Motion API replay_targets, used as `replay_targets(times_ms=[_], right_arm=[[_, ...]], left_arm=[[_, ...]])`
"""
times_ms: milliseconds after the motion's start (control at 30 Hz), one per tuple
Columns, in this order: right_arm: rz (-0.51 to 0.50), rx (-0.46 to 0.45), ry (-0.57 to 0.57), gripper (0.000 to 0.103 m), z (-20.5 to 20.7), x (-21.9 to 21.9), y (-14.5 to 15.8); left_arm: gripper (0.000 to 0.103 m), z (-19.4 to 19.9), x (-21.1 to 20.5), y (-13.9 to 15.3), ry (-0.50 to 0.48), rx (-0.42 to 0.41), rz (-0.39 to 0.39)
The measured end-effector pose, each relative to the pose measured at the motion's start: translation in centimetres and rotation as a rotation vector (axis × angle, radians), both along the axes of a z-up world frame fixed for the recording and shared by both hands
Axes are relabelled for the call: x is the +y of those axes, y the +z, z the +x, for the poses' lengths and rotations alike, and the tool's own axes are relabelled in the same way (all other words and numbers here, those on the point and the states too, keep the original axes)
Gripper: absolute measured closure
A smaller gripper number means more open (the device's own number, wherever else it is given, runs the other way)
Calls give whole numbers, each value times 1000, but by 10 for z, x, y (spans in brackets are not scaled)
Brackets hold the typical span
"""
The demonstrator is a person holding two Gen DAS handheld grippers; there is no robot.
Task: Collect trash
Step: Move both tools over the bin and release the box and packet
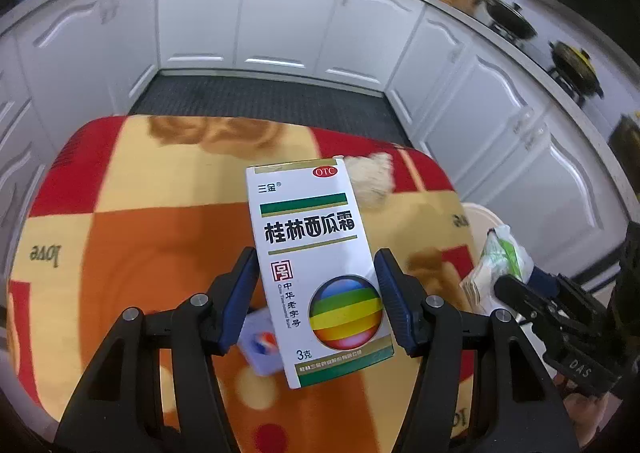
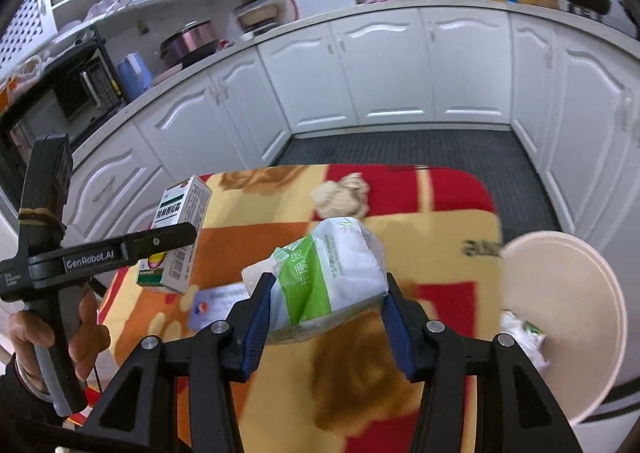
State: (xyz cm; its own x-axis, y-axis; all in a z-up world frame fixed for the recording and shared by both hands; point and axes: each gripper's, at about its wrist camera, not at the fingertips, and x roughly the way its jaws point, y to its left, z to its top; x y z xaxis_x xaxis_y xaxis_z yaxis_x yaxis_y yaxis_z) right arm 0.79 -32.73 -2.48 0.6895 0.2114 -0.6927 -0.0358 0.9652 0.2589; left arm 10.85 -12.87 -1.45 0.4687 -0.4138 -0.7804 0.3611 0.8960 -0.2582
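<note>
My left gripper (image 1: pixel 318 265) is shut on a white medicine box (image 1: pixel 316 269) with a striped ball print and holds it above the table; the box also shows in the right wrist view (image 2: pixel 178 237). My right gripper (image 2: pixel 328 289) is shut on a white and green tissue pack (image 2: pixel 324 277), lifted over the table; the pack also shows at the right of the left wrist view (image 1: pixel 500 257). A crumpled beige paper wad (image 2: pixel 342 199) lies at the table's far side. A small pale blue card (image 2: pixel 218 303) lies flat on the table under the box.
The table has a red, orange and yellow cloth (image 2: pixel 440 237). A cream round bin (image 2: pixel 568 293) stands at the table's right edge with white trash inside. White kitchen cabinets (image 2: pixel 400 69) ring a dark floor mat (image 2: pixel 400 149) beyond.
</note>
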Motion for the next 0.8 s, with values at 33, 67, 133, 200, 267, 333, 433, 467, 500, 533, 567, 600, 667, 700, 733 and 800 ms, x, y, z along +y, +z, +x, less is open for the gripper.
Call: replay_targets(times_ms=[33,67,133,200,267,333,433,467,500,533,567,600,667,700,733,800], right_arm=[[-1,0,-12,53,-4,-7,0],[-2,0,-26,53,-8,-13,0],[-5,3,-52,53,-15,-26,-1],[-3,7,-76,53,-21,-38,-2],[-2,9,-100,53,-27,-50,-4],[-5,13,-128,53,-33,-63,-6],[-8,22,-169,53,-40,-81,-11],[-9,26,-179,53,-42,-84,-12],[-11,32,-192,53,-45,-90,-14],[-12,40,-205,53,-46,-96,-17],[-11,49,-219,53,-48,-102,-20],[-9,54,-229,53,-51,-107,-22],[-7,66,-257,53,-56,-119,-28],[-8,70,-268,53,-58,-124,-30],[-9,77,-285,53,-60,-130,-33],[-8,88,-306,53,-64,-139,-38]], left_arm=[[45,-4,-9,1,-16,-3,2],[45,-6,-15,1,-27,-5,2],[45,-12,-32,2,-56,-6,4],[46,-16,-44,3,-78,-8,6],[46,-21,-61,3,-108,-10,7],[46,-24,-74,3,-129,-13,10],[46,-30,-95,2,-167,-13,10],[46,-31,-102,1,-180,-11,9],[46,-32,-109,0,-192,-9,8],[46,-33,-117,-1,-206,-7,7],[46,-34,-122,-2,-215,-5,6],[46,-35,-130,-3,-227,-1,4],[46,-37,-142,-4,-248,8,0],[46,-37,-149,-6,-258,13,-1],[46,-38,-157,-8,-269,18,-2],[46,-39,-168,-12,-285,30,-5]])
